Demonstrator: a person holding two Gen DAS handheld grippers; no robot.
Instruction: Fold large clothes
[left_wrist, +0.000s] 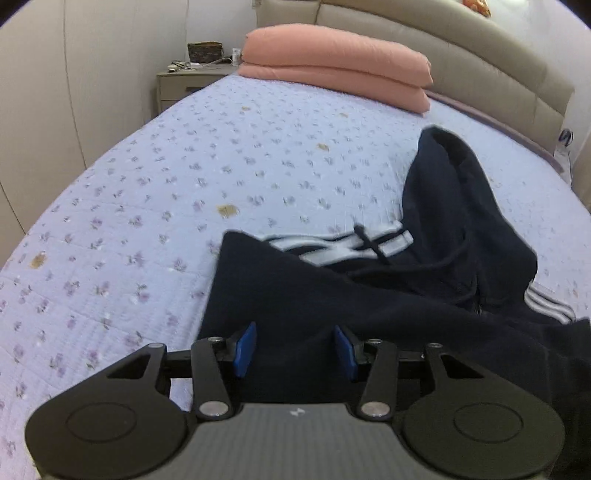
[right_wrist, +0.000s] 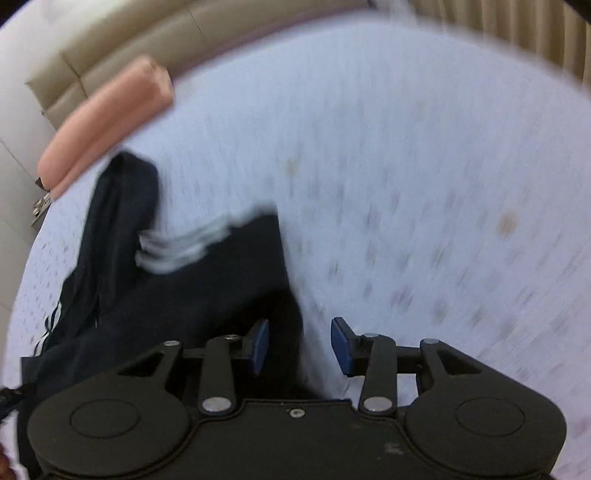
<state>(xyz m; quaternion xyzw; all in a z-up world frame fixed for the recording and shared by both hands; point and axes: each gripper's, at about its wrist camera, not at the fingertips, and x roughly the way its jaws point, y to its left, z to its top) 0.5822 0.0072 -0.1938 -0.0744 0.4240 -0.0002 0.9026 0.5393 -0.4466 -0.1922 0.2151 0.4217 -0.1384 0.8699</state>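
both grippers spread wide over a dark navy hoodie on a floral bedspread

the hoodie (left_wrist: 424, 295) lies crumpled on the lilac bedspread (left_wrist: 147, 206), its hood reaching toward the beige headboard (left_wrist: 480, 55) and its white stripes showing; the left gripper (left_wrist: 295, 349) hangs above its near edge with blue pads (left_wrist: 245, 347) wide apart and gripping nothing, the right gripper (right_wrist: 300, 345) has its fingers equally wide, cloth between them but not pinched, in a blurred view; two stacked pink pillows (left_wrist: 332, 66) sit by the headboard, a nightstand (left_wrist: 181, 86) beside the bed
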